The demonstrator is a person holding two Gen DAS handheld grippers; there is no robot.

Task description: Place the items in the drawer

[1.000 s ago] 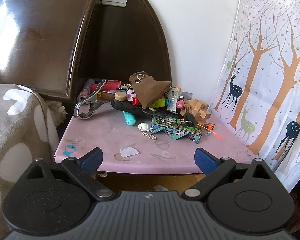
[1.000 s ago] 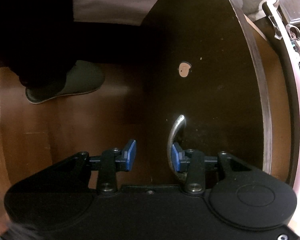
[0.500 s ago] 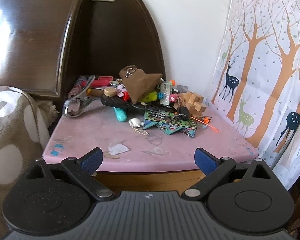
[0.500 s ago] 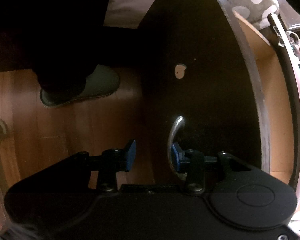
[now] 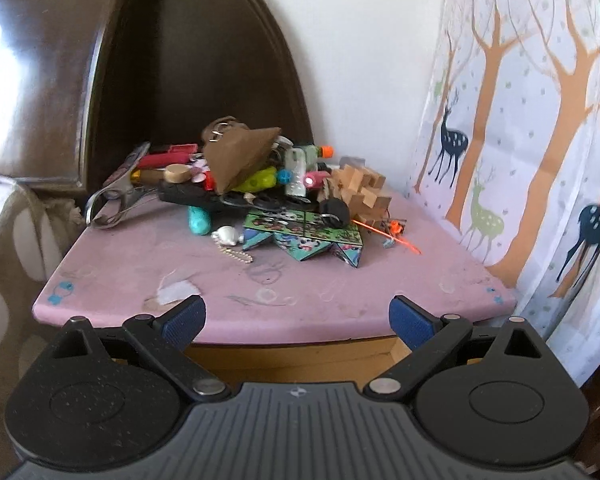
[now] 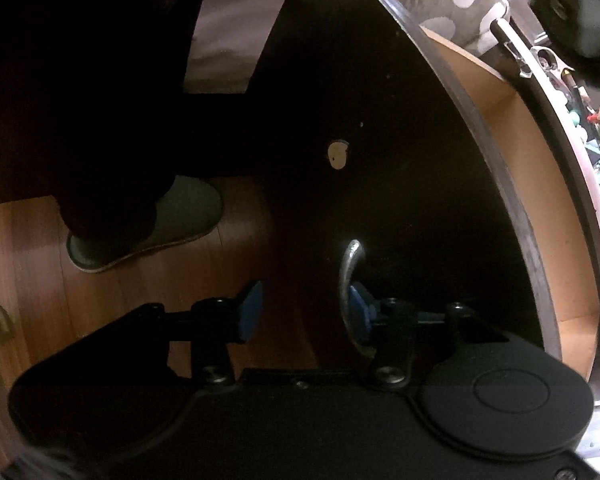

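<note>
In the left wrist view a pile of small items sits at the back of a pink-topped nightstand [image 5: 260, 292]: a brown pouch [image 5: 240, 156], a wooden puzzle [image 5: 360, 192], patterned folded cards [image 5: 312, 236], a teal piece [image 5: 199, 220], metal tongs [image 5: 112, 200]. My left gripper [image 5: 296, 320] is open and empty at the nightstand's front edge. In the right wrist view my right gripper [image 6: 304, 312] is open, its right finger hooked behind the curved metal handle [image 6: 346, 276] of the dark drawer front [image 6: 400, 168]. The drawer stands pulled out, its light wooden inside [image 6: 540, 200] showing.
A deer-print curtain [image 5: 520, 140] hangs to the right of the nightstand. A spotted blanket [image 5: 4, 240] lies at the left, before a dark headboard [image 5: 40, 60]. A person's slippered foot [image 6: 152, 232] stands on the wooden floor [image 6: 28, 264] left of the drawer.
The drawer has slid further out, with more of its wooden inside showing. My left gripper has backed off and sunk a little. The foot has shifted.
</note>
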